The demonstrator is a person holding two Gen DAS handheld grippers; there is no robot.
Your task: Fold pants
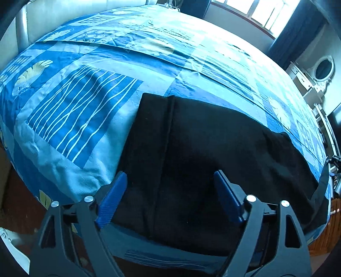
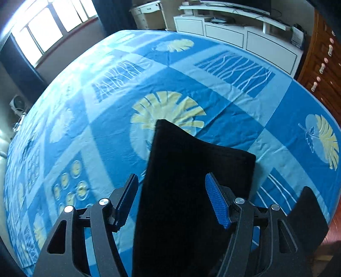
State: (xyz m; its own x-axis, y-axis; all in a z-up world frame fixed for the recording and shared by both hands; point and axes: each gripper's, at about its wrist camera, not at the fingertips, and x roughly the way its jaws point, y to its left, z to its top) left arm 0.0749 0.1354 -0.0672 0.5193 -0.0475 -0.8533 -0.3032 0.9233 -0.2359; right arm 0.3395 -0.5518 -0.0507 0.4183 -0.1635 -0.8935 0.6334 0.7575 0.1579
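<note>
We see the black fabric pants (image 1: 213, 149) lying flat on the blue patterned bedspread (image 1: 85, 102), near the edge of the bed closest to the cameras. In the left wrist view the garment spreads wide, with a straight lengthwise seam or fold line running from its far edge toward the lens, and its far right portion draping toward the side of the bed. In the right wrist view we see a narrower dark panel of the pants (image 2: 187, 181) ending in a squared far edge that rests over a pale yellow leaf print on the bedspread (image 2: 234, 119).

The left gripper (image 1: 170, 196), black-framed with blue ribbed finger pads (image 1: 113, 200), stands with its jaws spread wide above the cloth; we see nothing pinched between them. The right gripper (image 2: 172, 200) is likewise parted, its blue pad (image 2: 217, 202) and darker opposite pad either side of the panel, apart from the fabric.

Beyond the bed we note a bright barred window (image 1: 253, 12), a white dresser with an oval mirror (image 1: 319, 72), a white low cabinet (image 2: 234, 36) and a brown wooden wardrobe with pale knobs (image 2: 321, 64)
</note>
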